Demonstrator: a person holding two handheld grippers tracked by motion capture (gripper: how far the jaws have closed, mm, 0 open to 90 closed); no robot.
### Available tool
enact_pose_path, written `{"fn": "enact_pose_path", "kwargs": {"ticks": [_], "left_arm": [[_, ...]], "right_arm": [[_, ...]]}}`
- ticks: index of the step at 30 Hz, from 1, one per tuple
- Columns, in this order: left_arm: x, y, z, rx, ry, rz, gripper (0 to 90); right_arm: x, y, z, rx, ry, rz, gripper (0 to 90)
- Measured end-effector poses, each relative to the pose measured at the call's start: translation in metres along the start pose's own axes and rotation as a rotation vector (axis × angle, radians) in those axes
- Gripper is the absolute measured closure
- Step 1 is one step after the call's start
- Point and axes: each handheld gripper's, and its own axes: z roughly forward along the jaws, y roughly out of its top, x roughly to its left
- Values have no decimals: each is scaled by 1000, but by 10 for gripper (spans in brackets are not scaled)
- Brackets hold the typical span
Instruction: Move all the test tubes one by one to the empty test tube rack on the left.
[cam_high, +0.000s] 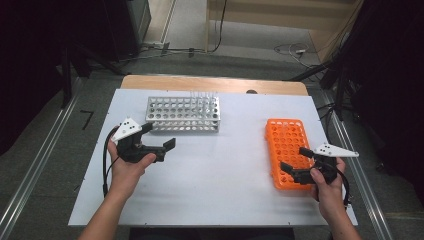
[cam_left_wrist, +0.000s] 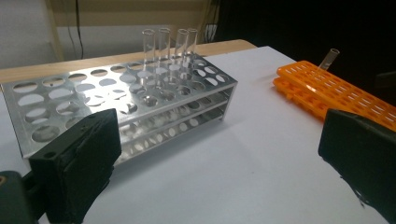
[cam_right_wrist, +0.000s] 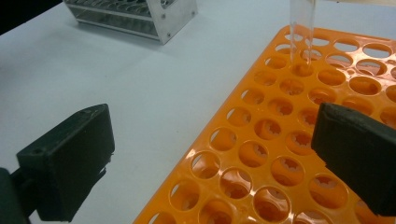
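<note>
Left tool (cam_high: 159, 136): jaws spread wide, nothing between them; held just in front of the metal rack's near long edge, over bare bench.
Right tool (cam_high: 295, 161): jaws spread wide and empty; it hangs over the near right part of the orange rack (cam_high: 285, 150).
Metal rack (cam_high: 183, 113): silver test tube rack, lying toward the far left of the bench, with a strip of white sheet behind it before the wooden far edge.
Glass tubes (cam_left_wrist: 169, 44): four clear tubes upright in the metal rack's far row, toward its right end.
Single tube (cam_right_wrist: 301, 28): one clear tube standing in a hole toward the far end of the orange rack.
Orange rack: right of the metal rack, well apart from it; its right side runs near the bench's right edge.
Bench (cam_high: 225, 170): white top; the broad stretch between the two racks and all along the near edge lies bare.
</note>
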Motion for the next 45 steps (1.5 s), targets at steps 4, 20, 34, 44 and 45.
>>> {"fn": "enact_pose_path", "kwargs": {"ticks": [4,20,34,44,45], "left_arm": [[-6,-8,-7,-3,1,12,0],[-16,-25,-9,8,-28,-10,0],[-13,-29,-9,10,-31,-30,0],[-15,-29,-7,16,-40,-26,0],[-15,-29,-6,16,-40,-27,0]], "right_arm": [[-2,6,3,5,-3,-5,0],[-18,36,34,35,-33,-17,87],[-37,43,62,84,-204,61,571],[-39,46,72,132,-244,52,677],[-40,46,73,136,-250,54,682]]}}
